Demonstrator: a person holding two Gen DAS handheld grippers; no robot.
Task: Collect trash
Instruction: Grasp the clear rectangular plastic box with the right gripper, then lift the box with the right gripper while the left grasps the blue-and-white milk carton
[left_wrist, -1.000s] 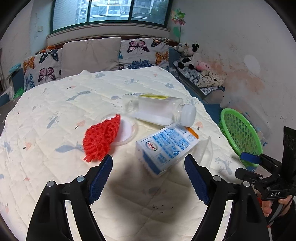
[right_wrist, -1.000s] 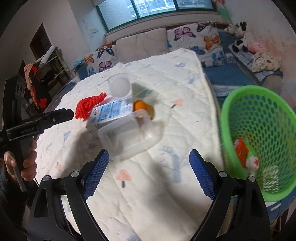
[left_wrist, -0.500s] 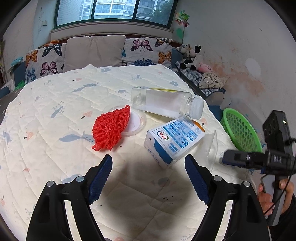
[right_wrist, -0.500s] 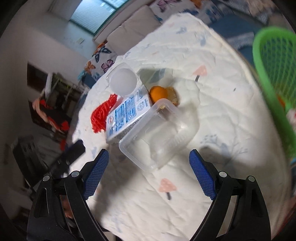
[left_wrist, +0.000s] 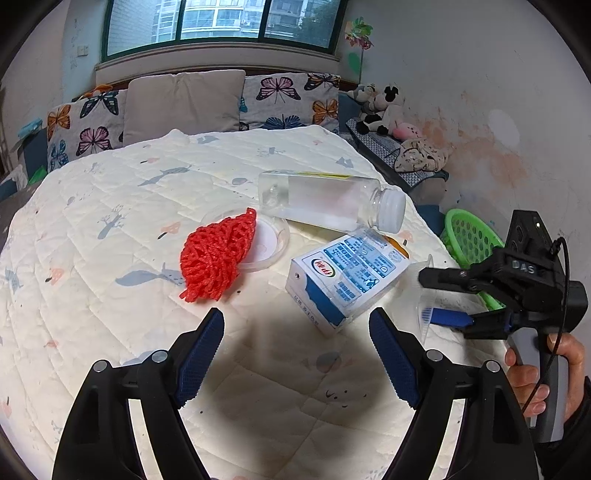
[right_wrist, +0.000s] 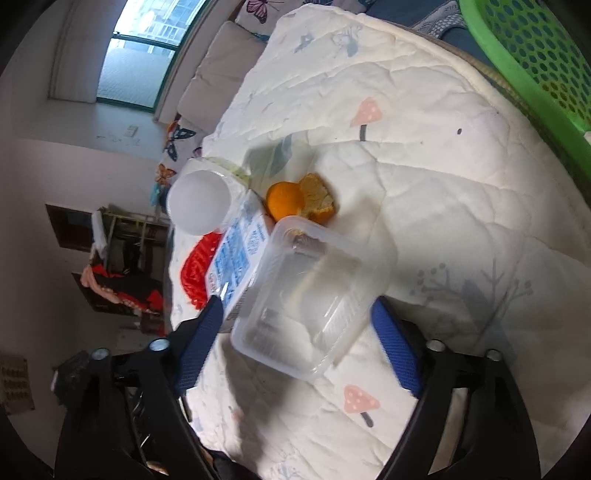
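Rolled and dropped closer since a second ago: right claw (right_wrist: 295, 325), jaws closing, clear plastic container (right_wrist: 306, 295) between the blue pads (right_wrist: 199, 343) but not yet pressed by them. Lying tilted on the quilted bed cover (right_wrist: 461, 229), that container, one corner touching the blue-and-white milk carton (right_wrist: 240, 254). Just beyond it, a piece of orange peel (right_wrist: 295, 203). Leaning against the carton's far end, a clear bottle with a white cap (right_wrist: 199, 201), lying on its side. Behind the carton, partly hidden, a red mesh net (right_wrist: 195, 269).

From the left wrist view: red net (left_wrist: 218, 254) draped over a round transparent lid (left_wrist: 269, 240), bottle (left_wrist: 325, 203) on its side behind, carton (left_wrist: 347, 273) nearer the edge of the bed. Left claw (left_wrist: 295, 350) hovering above the bed cover (left_wrist: 110, 221), jaws wide apart, nothing between them. At the right edge, right claw (left_wrist: 443, 295) gripped by a hand (left_wrist: 543, 373), one blue pad seen through the container wall. Past the bed's edge, a green mesh basket (left_wrist: 469, 240). Farther back, butterfly pillows (left_wrist: 288, 99), stuffed toys (left_wrist: 380, 110), a window (left_wrist: 221, 22).
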